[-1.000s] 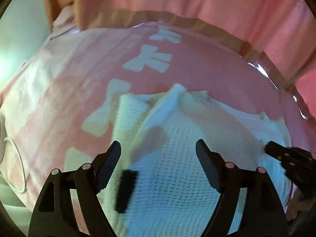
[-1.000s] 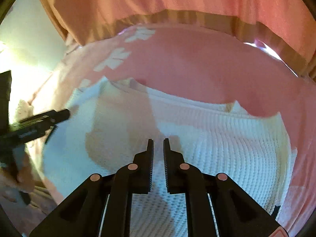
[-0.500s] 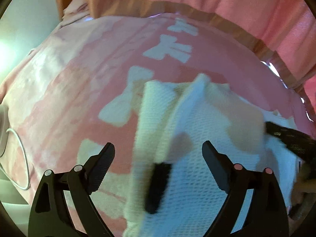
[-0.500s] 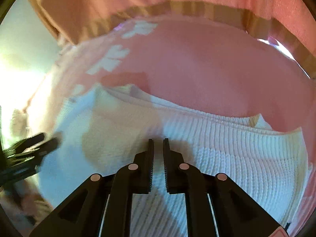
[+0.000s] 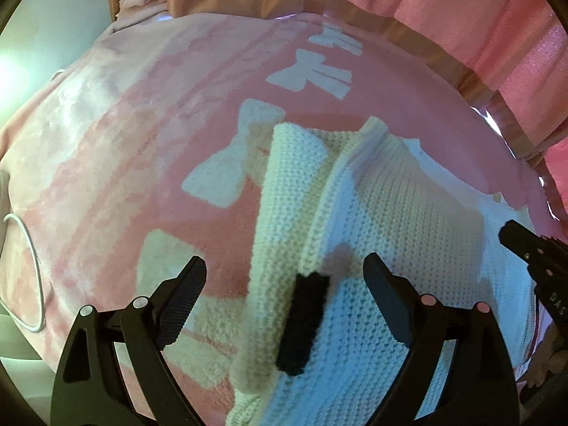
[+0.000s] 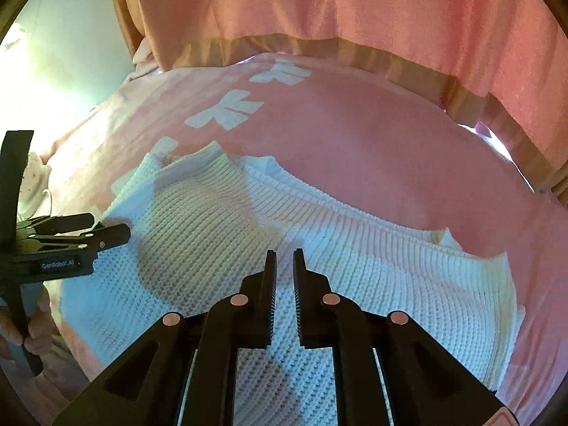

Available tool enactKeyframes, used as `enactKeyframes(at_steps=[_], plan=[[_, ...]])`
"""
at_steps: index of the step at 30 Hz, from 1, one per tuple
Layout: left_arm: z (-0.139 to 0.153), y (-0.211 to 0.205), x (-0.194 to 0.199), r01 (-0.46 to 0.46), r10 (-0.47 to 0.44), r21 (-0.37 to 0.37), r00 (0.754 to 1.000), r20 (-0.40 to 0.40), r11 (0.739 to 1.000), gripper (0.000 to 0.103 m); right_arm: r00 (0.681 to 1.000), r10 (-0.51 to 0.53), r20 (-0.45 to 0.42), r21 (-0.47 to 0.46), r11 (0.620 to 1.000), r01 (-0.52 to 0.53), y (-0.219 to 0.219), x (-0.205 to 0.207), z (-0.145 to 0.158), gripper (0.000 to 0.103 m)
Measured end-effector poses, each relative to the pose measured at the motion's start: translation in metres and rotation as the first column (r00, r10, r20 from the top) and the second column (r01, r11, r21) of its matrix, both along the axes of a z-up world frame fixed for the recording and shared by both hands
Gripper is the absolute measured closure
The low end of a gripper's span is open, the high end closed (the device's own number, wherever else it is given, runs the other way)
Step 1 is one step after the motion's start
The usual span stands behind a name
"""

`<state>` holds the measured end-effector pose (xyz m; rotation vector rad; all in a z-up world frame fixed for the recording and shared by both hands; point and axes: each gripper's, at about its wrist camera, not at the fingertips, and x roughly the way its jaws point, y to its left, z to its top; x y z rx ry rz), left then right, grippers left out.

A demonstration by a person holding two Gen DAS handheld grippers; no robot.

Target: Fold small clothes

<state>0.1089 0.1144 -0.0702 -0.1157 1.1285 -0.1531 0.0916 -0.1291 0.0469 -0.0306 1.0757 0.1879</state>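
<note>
A white knit garment lies on a pink blanket with white bow shapes. A narrow flap is folded over along its left side, and a black patch sits on that fold. My left gripper hangs open over this left edge, its jaws wide apart and nothing pressed between them. In the right wrist view the same garment spreads wide, ribbed along its far edge. My right gripper is shut above the middle of the knit, holding nothing. The left gripper shows at the garment's left side.
A pink curtain with a tan band hangs behind the blanket. A white cable loops on the blanket's left side. A person's hand holds the left gripper's handle. The right gripper's fingers reach in at the right edge.
My left gripper's jaws have spread wider and it has shifted left, from over the knit's middle to its left edge. The right gripper has slid across the garment, still shut.
</note>
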Motion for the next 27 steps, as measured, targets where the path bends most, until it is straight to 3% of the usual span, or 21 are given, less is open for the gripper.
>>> enactKeyframes(at_steps=[10, 18, 24, 27], plan=[[-0.018, -0.001, 0.005, -0.013, 0.005, -0.109, 0.997, -0.074, 0.994, 0.011, 1.000, 0.011, -0.028, -0.042, 0.999, -0.012, 0.017, 0.014, -0.016, 0.094], [-0.021, -0.005, 0.009, -0.020, 0.015, -0.107, 0.998, -0.054, 0.994, 0.005, 0.999, 0.013, -0.051, -0.070, 0.997, -0.017, 0.023, 0.021, -0.034, 0.095], [-0.018, 0.000, 0.009, -0.023, 0.015, -0.147, 0.998, -0.056, 0.989, 0.005, 0.998, -0.007, -0.059, 0.069, 0.998, 0.011, 0.003, 0.015, -0.017, 0.094], [-0.021, -0.002, 0.010, -0.021, 0.013, -0.141, 0.998, -0.060, 0.990, 0.006, 0.992, -0.013, -0.127, 0.089, 0.996, 0.024, 0.001, 0.024, -0.037, 0.095]])
